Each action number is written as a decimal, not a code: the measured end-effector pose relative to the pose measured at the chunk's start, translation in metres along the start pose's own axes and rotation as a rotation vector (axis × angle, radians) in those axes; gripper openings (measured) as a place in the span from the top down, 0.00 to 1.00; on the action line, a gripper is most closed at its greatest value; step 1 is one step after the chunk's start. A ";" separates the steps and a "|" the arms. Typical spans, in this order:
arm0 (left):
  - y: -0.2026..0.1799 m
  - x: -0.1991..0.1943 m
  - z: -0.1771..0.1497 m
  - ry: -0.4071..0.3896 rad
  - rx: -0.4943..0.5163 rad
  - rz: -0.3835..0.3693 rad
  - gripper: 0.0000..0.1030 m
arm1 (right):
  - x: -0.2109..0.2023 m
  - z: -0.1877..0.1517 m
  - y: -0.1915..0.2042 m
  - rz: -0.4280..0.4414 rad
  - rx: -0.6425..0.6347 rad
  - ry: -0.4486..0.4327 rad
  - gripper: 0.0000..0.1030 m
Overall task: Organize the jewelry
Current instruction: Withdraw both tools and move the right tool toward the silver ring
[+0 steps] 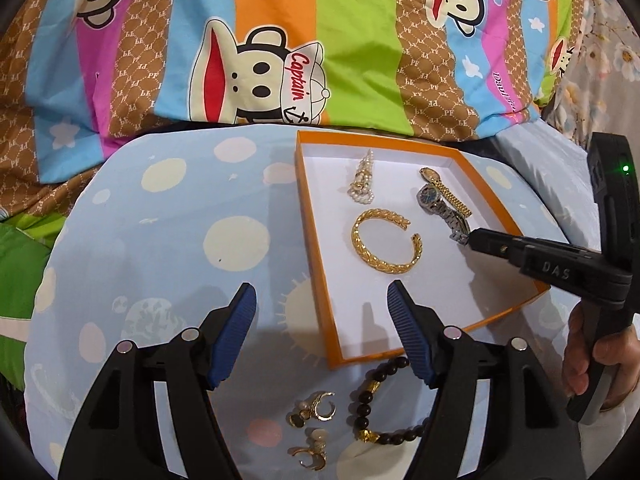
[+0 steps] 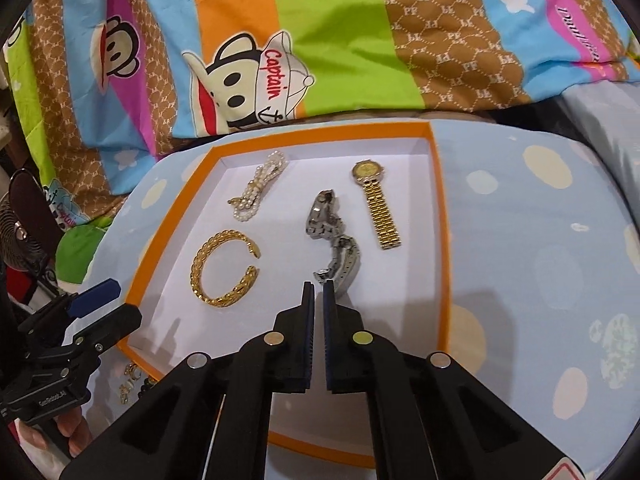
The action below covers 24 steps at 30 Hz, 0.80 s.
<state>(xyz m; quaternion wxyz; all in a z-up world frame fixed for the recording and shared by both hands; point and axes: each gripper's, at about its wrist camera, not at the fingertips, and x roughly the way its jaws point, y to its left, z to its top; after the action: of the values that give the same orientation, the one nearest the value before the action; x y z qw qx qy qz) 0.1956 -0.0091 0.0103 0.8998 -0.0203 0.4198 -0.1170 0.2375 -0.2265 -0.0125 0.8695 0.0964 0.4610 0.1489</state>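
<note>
While both views show the box, each adds its own detail:

Left view only: bead bracelet (image 1: pixel 374 404) and gold earrings (image 1: pixel 310 428) lie on the dotted cloth (image 1: pixel 160 248), just outside the box's near edge.

Right view only: right gripper (image 2: pixel 318 286) fingers stand almost together with a thin gap, tips just at the silver watch strap's end; whether they pinch it, I cannot tell.

Silver watch (image 2: pixel 330 232): crumpled, lying on its side, metal link strap curled toward the box's near edge.

Gold watch (image 2: pixel 376 204): flat, strap straight, just beside the silver one, toward the box's right wall.

Bangle (image 2: pixel 222 268): gold, braided, open ring, near the box's left wall.

Pearls (image 2: pixel 256 188): bunched strand, toward the far left corner.

Box (image 2: pixel 132 272): shallow, orange rim, white floor, holding both watches, bangle and pearls.

Left gripper (image 1: pixel 322 296): blue pads wide apart, holding nothing, one finger over the box's near left corner.

Behind: striped cartoon bedsheet (image 1: pixel 340 40).
</note>
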 end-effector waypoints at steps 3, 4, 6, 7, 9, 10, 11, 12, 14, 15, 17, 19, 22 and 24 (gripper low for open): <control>0.005 -0.012 -0.006 -0.014 -0.004 0.015 0.36 | -0.027 -0.008 0.002 -0.014 0.003 -0.051 0.96; 0.008 -0.017 -0.009 -0.021 -0.006 0.021 0.36 | -0.039 -0.014 0.004 -0.023 -0.003 -0.075 0.96; 0.014 -0.031 -0.020 -0.040 -0.013 0.044 0.36 | -0.061 -0.026 0.006 -0.031 -0.004 -0.112 0.95; 0.016 -0.038 -0.026 -0.046 -0.016 0.057 0.36 | -0.073 -0.036 0.007 -0.034 -0.002 -0.128 0.95; 0.021 -0.047 -0.037 -0.048 -0.026 0.070 0.36 | -0.090 -0.055 0.009 -0.039 0.011 -0.150 0.95; 0.024 -0.052 -0.043 -0.046 -0.034 0.071 0.36 | -0.098 -0.068 0.010 -0.045 0.018 -0.159 0.95; 0.027 -0.057 -0.051 -0.043 -0.044 0.072 0.36 | -0.104 -0.079 0.011 -0.057 0.025 -0.163 0.95; 0.029 -0.060 -0.058 -0.040 -0.052 0.074 0.36 | -0.107 -0.087 0.011 -0.066 0.030 -0.164 0.95; 0.032 -0.066 -0.072 -0.030 -0.062 0.080 0.36 | -0.114 -0.109 0.010 -0.077 0.053 -0.159 0.93; 0.032 -0.069 -0.080 -0.024 -0.068 0.076 0.36 | -0.116 -0.121 0.008 -0.071 0.073 -0.154 0.92; 0.032 -0.072 -0.091 -0.013 -0.068 0.071 0.36 | -0.118 -0.138 0.005 -0.068 0.101 -0.142 0.91; 0.030 -0.075 -0.100 -0.005 -0.062 0.072 0.36 | -0.120 -0.154 0.002 -0.067 0.124 -0.132 0.90; 0.025 -0.077 -0.111 0.007 -0.065 0.054 0.35 | -0.117 -0.167 0.000 -0.066 0.142 -0.111 0.90; 0.021 -0.078 -0.118 0.010 -0.064 0.051 0.33 | -0.116 -0.173 0.003 -0.056 0.147 -0.102 0.90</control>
<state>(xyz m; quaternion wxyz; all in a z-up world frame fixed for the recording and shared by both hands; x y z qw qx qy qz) 0.0615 0.0366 -0.0104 0.8992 -0.0379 0.4284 -0.0806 0.0321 -0.2589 -0.0187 0.8862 0.1544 0.4283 0.0852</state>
